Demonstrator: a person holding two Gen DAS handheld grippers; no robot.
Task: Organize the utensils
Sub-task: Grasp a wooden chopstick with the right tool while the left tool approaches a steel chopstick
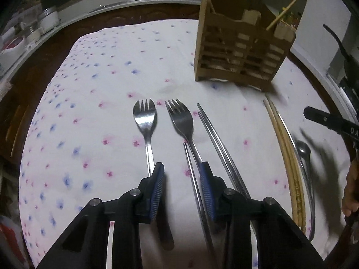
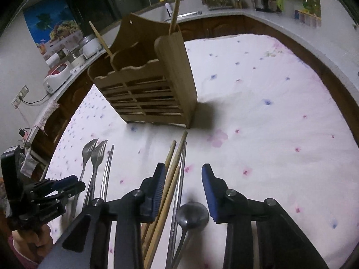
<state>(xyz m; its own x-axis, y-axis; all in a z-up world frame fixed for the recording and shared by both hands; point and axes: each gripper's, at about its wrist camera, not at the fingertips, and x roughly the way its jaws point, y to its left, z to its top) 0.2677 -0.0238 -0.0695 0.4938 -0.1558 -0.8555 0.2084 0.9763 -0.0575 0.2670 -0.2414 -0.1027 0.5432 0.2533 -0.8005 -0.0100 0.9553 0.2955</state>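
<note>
Between right hand-held gripper [image 2: 182, 174] jaws: wooden chopsticks [image 2: 172, 174]; spoon [image 2: 191, 216].

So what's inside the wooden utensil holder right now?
Two wooden chopsticks stick up out of the wooden utensil holder. Pale pieces show through its slats, but its walls hide what else it holds.

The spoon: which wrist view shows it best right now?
The right wrist view: the spoon lies bowl-up between that gripper's fingers, large and close. The left wrist view shows the spoon only small near the right edge, partly in shadow.
</note>
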